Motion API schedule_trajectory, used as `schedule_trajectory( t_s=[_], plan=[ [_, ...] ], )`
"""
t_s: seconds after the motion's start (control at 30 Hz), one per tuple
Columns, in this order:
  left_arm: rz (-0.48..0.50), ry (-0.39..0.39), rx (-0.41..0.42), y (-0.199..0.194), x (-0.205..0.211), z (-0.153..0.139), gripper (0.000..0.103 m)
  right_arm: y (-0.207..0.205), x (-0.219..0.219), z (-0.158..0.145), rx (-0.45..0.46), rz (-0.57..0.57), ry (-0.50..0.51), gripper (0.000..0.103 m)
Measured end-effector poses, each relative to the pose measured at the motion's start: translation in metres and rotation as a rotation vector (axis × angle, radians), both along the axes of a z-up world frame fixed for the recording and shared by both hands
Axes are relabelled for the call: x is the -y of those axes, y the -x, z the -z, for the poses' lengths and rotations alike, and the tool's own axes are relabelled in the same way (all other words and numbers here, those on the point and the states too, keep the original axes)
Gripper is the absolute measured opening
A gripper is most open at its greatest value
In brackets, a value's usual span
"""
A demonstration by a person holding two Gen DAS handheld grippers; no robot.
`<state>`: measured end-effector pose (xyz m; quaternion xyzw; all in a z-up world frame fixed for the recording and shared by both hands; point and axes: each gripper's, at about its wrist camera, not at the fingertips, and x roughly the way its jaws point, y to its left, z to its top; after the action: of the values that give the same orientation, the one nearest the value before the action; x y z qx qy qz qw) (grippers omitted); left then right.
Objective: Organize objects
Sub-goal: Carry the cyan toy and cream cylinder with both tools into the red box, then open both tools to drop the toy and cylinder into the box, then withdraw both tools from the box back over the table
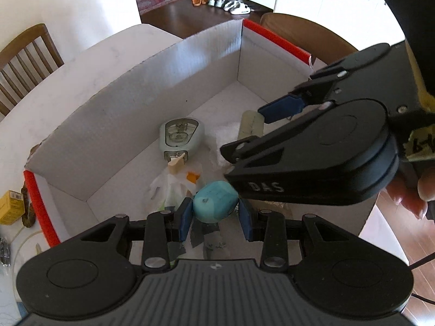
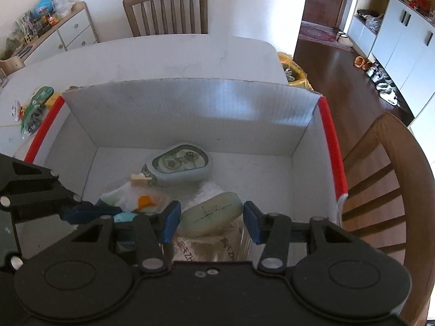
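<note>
The left gripper (image 1: 215, 211) is clamped on a teal oval soap bar (image 1: 214, 201) at 6 o'clock inside the white cardboard box (image 1: 174, 62). The right gripper (image 2: 211, 221) stands apart around a pale green oval soap bar (image 2: 210, 213), not gripping.

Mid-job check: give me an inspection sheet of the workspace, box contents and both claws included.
Surface: white table carrying an open white cardboard box with red edge strips.
Job's things: teal soap-like block between the left claw fingers; pale green oval bar between the right claw fingers, gaps showing; grey-green case on the box floor.
Clutter: white wrappers, yellow carton, green packet.
Grippers: left shut on the block; right open.
Cables: thin dark lead at the right edge.
Surroundings: wooden chairs, shoes on dark floor.
</note>
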<state>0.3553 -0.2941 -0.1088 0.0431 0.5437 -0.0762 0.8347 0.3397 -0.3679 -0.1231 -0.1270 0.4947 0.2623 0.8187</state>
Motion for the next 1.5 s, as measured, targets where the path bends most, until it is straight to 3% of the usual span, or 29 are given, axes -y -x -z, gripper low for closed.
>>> schedule_trajectory(
  t_s=[0.5,0.6,0.67,1.03,1.5],
  plan=[
    [-0.035,0.024,-0.033,-0.006,-0.007,0.007,0.037,-0.007,0.003,0.006,-0.041,0.029,-0.021,0.051],
    [-0.050,0.040,-0.028,-0.004,-0.009,0.003,0.047,-0.006,0.006,0.003,-0.035,0.040,-0.031,0.053],
    [-0.060,0.055,-0.027,-0.002,-0.011,0.001,0.061,-0.004,0.007,-0.001,-0.030,0.044,-0.036,0.054],
    [-0.085,0.076,0.032,0.020,-0.023,-0.021,0.062,0.018,0.016,-0.029,0.003,0.041,-0.069,0.057],
    [-0.126,0.138,0.183,0.071,-0.063,-0.071,0.062,0.059,0.012,-0.074,0.069,0.045,-0.151,0.060]
  ],
)
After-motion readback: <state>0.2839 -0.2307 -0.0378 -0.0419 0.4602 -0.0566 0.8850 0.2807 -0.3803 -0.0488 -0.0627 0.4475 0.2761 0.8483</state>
